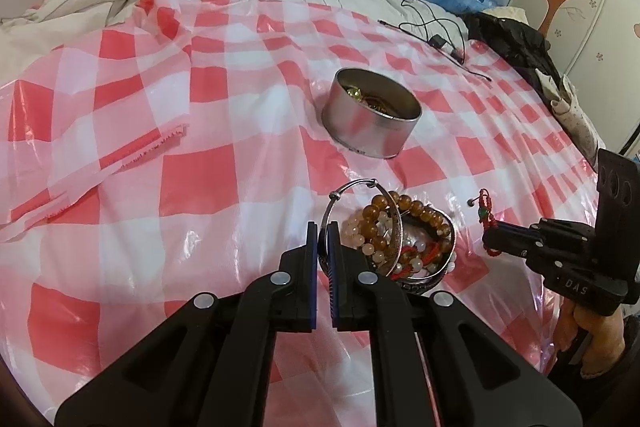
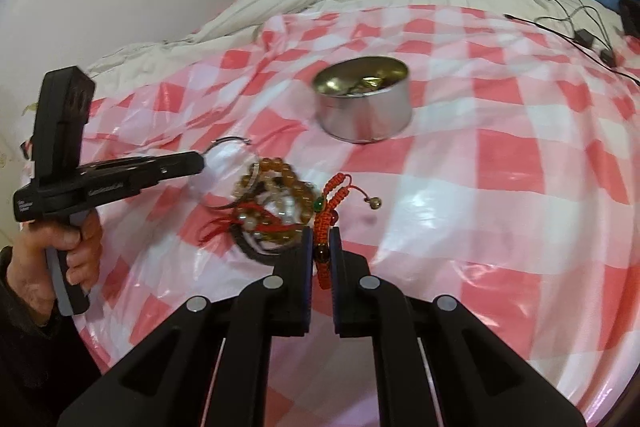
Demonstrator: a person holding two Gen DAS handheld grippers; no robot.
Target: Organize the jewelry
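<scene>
The red cord bracelet is being pinched by the right gripper and the silver bangle by the left gripper, apparently for transfer to the tin ahead of both.

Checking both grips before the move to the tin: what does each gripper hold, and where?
Left gripper: silver bangle, by its rim. Right gripper: red braided bracelet, near its dark bead.

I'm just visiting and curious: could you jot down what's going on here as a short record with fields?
surface: red-and-white checked plastic sheet on a bed
container: round metal tin, open, gold pieces inside
pile: beaded bracelets
left gripper: shut on a thin silver bangle
right gripper: shut on a red braided cord bracelet
</scene>
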